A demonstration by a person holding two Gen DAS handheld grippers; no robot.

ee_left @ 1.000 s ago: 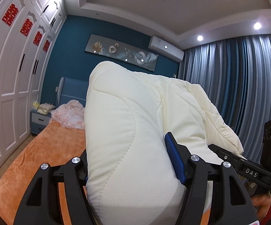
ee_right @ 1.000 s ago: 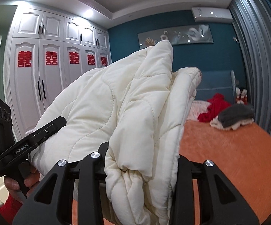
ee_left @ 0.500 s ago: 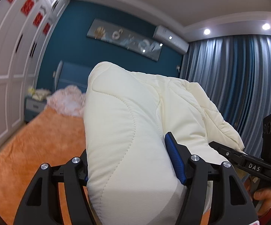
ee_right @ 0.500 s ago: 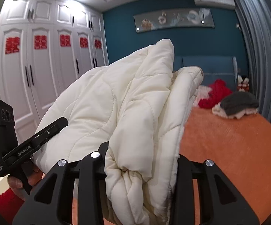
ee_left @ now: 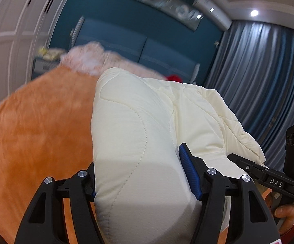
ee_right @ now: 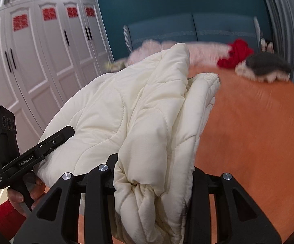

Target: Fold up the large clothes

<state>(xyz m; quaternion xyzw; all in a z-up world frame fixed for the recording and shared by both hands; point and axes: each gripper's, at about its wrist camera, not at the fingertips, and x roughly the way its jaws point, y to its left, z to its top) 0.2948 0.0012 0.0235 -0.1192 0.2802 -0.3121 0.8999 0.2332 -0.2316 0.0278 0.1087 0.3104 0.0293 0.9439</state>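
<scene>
A cream quilted padded garment [ee_left: 138, 142] fills the left wrist view, bulging up between the jaws of my left gripper [ee_left: 138, 174], which is shut on a thick fold of it. In the right wrist view the same cream quilted garment [ee_right: 143, 113] hangs bunched in my right gripper [ee_right: 153, 174], shut on a gathered edge. Both ends are held above the orange bedspread [ee_right: 248, 134]. Each view shows the other gripper's black handle in a hand with a red sleeve.
The orange bedspread [ee_left: 37, 134] stretches ahead to a blue headboard [ee_right: 191, 28]. At the head lie pink bedding [ee_left: 86, 57], a red garment [ee_right: 236, 52] and a grey and white garment [ee_right: 265, 67]. White wardrobes [ee_right: 35, 61] stand left, grey curtains [ee_left: 265, 77] right.
Both grippers have dropped and tipped downward with the garment still held; the ceiling has left view and the orange bed now fills more of each picture.
</scene>
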